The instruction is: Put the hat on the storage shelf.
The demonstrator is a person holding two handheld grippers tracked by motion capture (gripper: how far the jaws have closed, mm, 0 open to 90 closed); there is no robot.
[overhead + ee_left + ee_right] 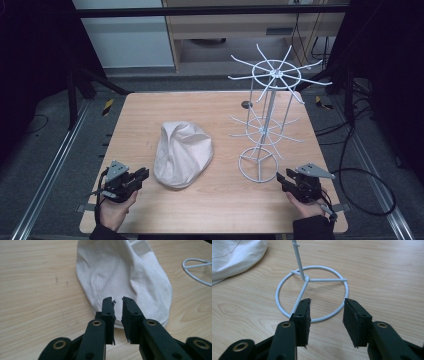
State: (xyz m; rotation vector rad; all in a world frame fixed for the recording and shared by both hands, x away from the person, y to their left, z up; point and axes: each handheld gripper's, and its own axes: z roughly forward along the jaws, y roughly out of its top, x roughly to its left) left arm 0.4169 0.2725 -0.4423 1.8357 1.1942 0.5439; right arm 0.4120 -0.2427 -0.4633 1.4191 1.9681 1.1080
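The 2 hands come in at the near edge of the table (150, 107), each one with a gripper. The left gripper (141, 175) points to the right, toward the cap (182, 152), and it is just beside the cap's near end. In its own view the jaws stand close together with only a thin gap, and nothing is between them; the cloth edge lies right behind the tips. The right gripper (281, 181) has its jaws apart and empty, and they point at the base ring of the white wire rack (265, 120).

The cap lies flat in the middle of the table, its long axis going away from the person, a little tilted. The rack stands to its right, well apart. I think the left hand is nearer to the cap, so it should open wider first and then take the near edge.
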